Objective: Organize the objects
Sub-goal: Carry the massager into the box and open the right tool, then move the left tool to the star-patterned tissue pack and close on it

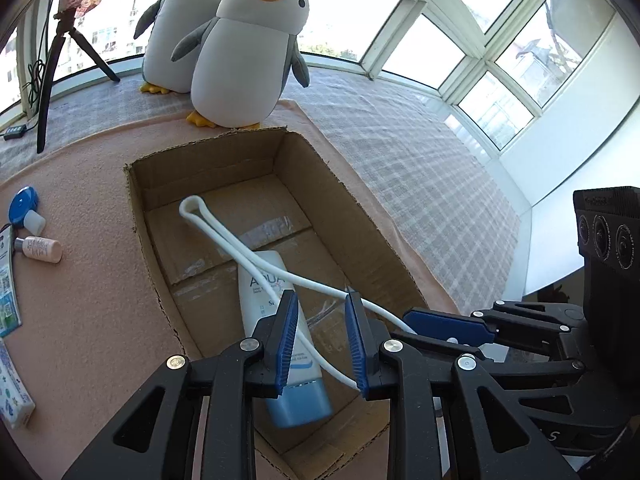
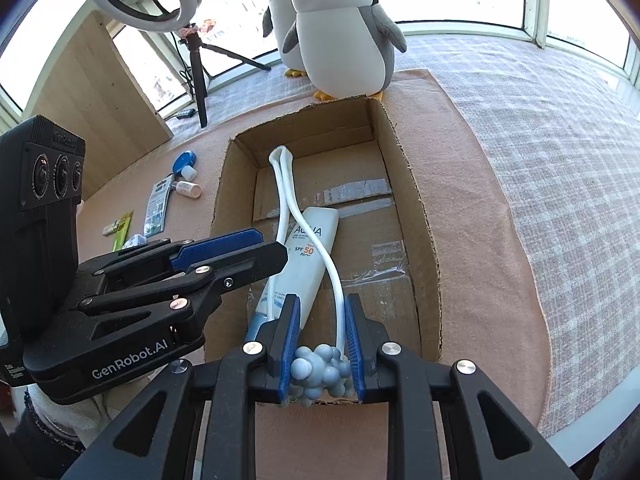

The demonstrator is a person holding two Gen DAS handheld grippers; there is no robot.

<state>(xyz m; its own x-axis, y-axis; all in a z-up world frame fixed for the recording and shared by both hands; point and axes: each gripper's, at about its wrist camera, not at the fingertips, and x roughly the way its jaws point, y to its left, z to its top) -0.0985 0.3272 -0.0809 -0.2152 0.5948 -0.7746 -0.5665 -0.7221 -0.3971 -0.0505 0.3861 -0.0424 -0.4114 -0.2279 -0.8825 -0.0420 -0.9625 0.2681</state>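
Massager (image 2: 320,372) gripped by right claw (image 2: 322,344) over box (image 2: 428,240) — left claw (image 1: 322,340) open, seemingly empty.

The box (image 2: 424,216) is open on top; its floor lies bare at 1 o'clock, right of the tube (image 2: 308,252) and the white massager (image 2: 334,276). Both penguins (image 2: 344,28) block the far end at 12. Small items (image 1: 38,246) crowd the mat at 9; the mat (image 2: 480,216) at 3 lies free.
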